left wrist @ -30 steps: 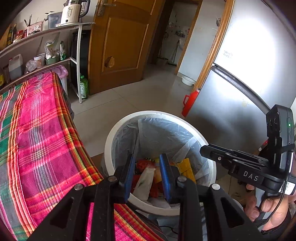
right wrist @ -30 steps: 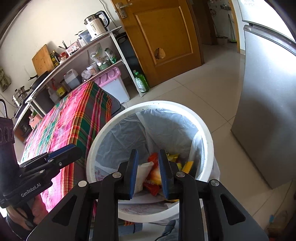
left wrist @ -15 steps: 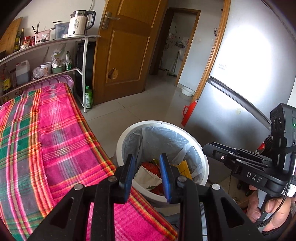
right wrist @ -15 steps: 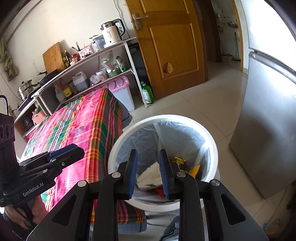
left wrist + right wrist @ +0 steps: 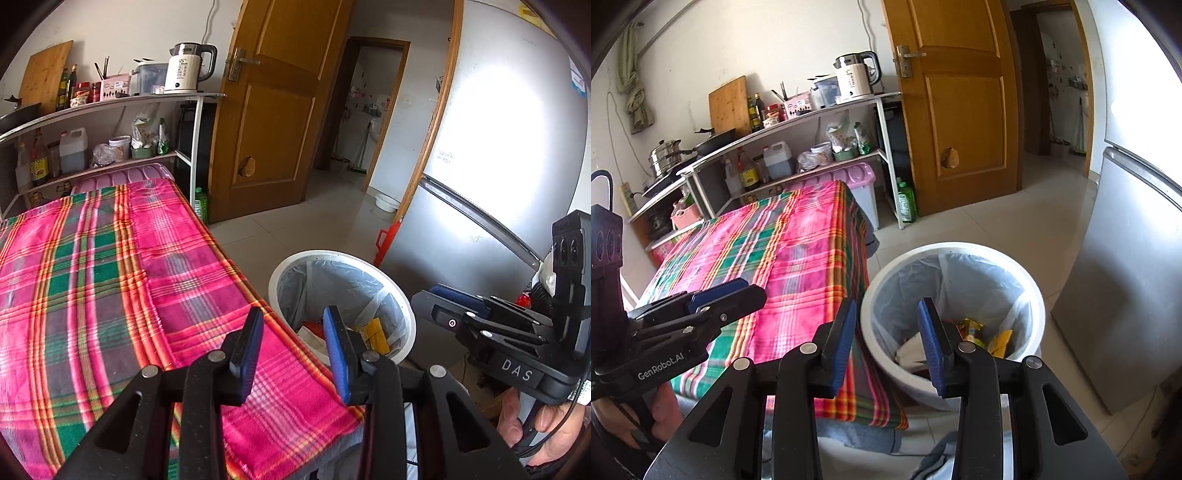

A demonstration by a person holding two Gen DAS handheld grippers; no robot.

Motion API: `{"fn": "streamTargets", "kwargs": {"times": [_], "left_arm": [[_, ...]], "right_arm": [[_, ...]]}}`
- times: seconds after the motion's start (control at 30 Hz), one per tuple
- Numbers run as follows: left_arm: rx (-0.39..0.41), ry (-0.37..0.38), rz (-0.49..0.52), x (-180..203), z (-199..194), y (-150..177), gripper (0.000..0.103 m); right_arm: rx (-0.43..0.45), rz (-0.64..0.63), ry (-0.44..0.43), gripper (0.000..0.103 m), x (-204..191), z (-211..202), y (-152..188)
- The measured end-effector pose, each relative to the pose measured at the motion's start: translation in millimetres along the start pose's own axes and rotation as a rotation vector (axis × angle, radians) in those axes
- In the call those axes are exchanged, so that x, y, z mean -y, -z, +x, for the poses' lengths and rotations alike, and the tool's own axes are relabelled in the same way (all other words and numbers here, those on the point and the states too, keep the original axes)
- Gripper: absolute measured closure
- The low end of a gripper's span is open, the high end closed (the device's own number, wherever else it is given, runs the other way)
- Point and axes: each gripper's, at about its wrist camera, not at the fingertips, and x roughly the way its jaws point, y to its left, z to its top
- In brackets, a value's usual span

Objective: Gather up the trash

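Now both held up, nothing between the pads. Left gripper (image 5: 295, 341) open a fair way, empty, blue pads touching nothing, hanging over the edge of the pink and green checked cloth (image 5: 110, 277). Right gripper (image 5: 888, 341) open about the same, empty too, one pad over the cloth, the other over the white trash bin (image 5: 955, 247). Bin standing on the floor, just beside the end of the covered table, with a thin clear bag inside. Trash (image 5: 975, 328) lying at the bottom: yellow, red and white wrappers, hard to tell one from another. Part of that pile hidden behind the right pad in both views. Cloth bare where seen. Near end of the table cut off by the black gripper arms. Silver fridge (image 5: 498, 166) beside the bin, top blown out by bright light.
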Motion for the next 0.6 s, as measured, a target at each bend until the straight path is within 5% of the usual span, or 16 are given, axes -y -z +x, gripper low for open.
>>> {"fn": "streamTargets", "kwargs": {"times": [0.6], "left_arm": [[0.025, -0.074, 0.028, -2, -47, 43, 0.055]], "right_arm": [[0.041, -0.084, 0.046, 0.063, -33, -37, 44]]}}
